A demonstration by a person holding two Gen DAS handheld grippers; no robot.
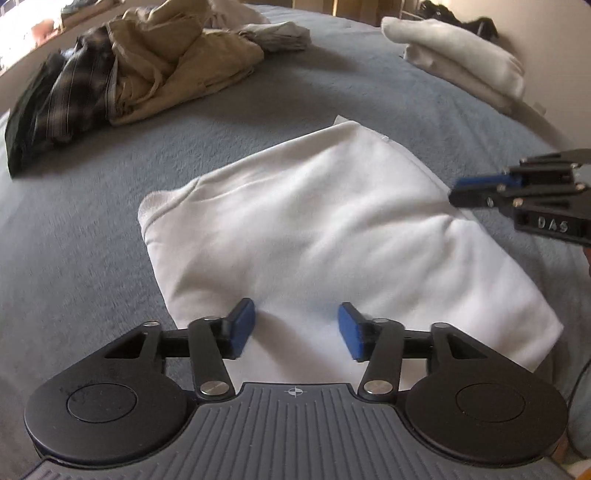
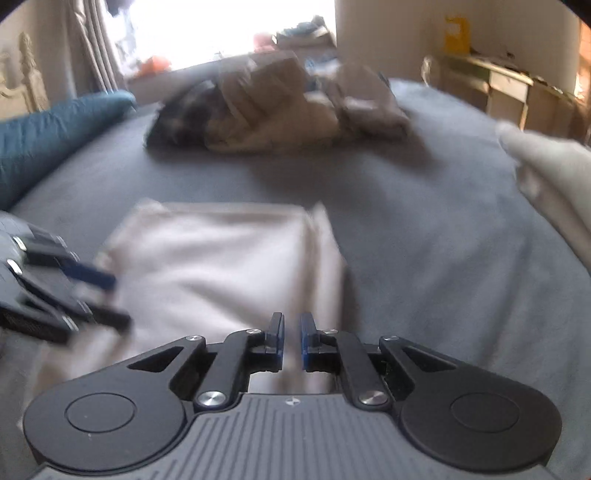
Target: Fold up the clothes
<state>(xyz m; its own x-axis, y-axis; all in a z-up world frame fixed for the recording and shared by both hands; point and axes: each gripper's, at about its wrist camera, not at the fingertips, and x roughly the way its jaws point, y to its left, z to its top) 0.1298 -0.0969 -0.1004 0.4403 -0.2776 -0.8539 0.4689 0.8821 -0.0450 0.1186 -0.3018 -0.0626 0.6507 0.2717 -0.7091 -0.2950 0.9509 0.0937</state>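
Diagonally, folded white garment (image 1: 332, 229) stretches from near-right to far-left.

Your left gripper (image 1: 295, 328) tilts steeply down, its blue pads (image 1: 242, 326) standing apart with nothing pinched; your right gripper (image 2: 292, 341) angles downward, jaws nearly closed, a thin gap left, empty

Bright window (image 2: 229, 33), curtains (image 2: 92, 44) — perhaps a desk (image 2: 506, 88).
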